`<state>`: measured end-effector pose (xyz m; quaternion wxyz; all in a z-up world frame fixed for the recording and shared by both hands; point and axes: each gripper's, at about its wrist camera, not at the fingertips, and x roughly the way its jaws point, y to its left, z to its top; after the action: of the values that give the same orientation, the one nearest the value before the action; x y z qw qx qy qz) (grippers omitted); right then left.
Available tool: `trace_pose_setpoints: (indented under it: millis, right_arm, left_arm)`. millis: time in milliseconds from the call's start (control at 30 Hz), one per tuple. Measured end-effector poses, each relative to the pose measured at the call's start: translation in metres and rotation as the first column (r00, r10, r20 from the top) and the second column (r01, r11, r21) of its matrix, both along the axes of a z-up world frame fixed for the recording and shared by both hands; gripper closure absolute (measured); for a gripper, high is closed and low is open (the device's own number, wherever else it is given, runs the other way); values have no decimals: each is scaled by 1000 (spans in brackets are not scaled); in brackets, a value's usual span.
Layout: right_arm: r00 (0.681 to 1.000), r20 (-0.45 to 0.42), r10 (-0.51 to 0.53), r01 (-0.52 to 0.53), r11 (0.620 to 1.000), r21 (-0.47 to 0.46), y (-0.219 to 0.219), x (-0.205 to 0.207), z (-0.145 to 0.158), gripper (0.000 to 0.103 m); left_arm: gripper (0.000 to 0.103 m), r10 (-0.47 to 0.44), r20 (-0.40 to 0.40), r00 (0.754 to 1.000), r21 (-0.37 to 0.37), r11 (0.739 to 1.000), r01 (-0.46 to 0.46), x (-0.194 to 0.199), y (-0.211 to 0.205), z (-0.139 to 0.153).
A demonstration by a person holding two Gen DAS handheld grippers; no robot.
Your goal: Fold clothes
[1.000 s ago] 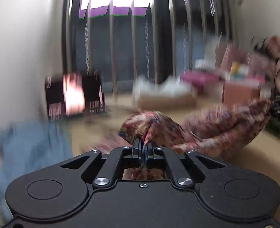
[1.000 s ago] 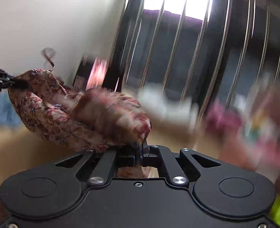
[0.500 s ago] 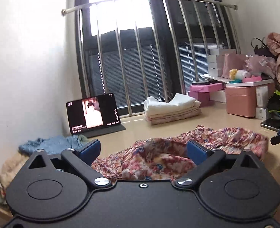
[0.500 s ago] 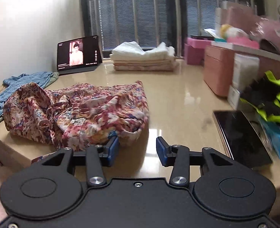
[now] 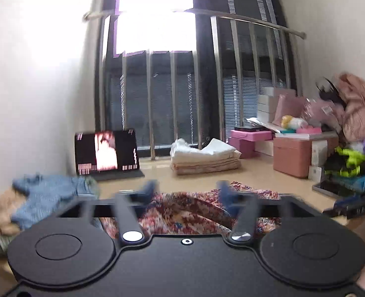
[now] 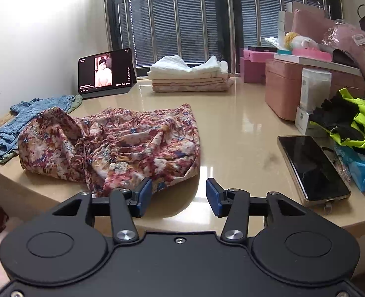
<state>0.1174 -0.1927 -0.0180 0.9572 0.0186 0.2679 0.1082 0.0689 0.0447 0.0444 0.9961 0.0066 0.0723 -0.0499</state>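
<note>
Grippers part over a beige table: right gripper and left gripper both opening, nothing pinched. Floral garment lies crumpled at the near edge; folded towels sit by the far edge.

left wrist: low, facing window | right wrist: angled down | shared: floral garment

floral garment – 1 | blue garment – 1 | folded stack – 1 | tablet – 1 | phone – 1
</note>
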Motion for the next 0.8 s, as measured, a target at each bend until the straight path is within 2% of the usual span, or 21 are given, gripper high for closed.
trace_pose_setpoints:
  millis: [33,133,200,300,400,500,667,733,800]
  right_arm:
    - [1000,-2,2,-2,1000,1,1,0,0,52]
    - [1000,-11,5,-5,1000,-1,4,0,-2,52]
    - [1000,-18,7,-7,1000,-1,5,1,-3,51]
    - [1000,-21,9,-9,1000,1,7,0,-4,51]
    - [1000,-23,12,-12,1000,3,9,0,-6,51]
    - [999,-32,15,-14,1000,2,10,-1,-8,51]
    - [999,-41,14,-15,1000,-2,10,0,-11,50]
    - [999,-42,16,-16,1000,-1,10,0,-11,50]
    - [999,-43,17,-17,1000,-2,11,1,-11,50]
  left_arm:
    - [0,8,-13,1000,-43,999,-8,1,6,0]
    - [0,-26,-78,997,-169,985,12,9,24,3]
    - [0,-61,-133,989,-276,961,22,19,39,3]
    - [0,-136,-188,973,-448,893,38,35,63,2]
    - [0,-163,-209,964,-572,820,14,44,82,-1]
    - [0,-189,-204,961,-639,769,16,49,93,-4]
    - [0,-224,-153,962,-708,705,51,48,99,-9]
    - [0,-229,-142,963,-718,693,59,47,100,-10]
    - [0,-218,-158,963,-703,710,46,49,99,-9]
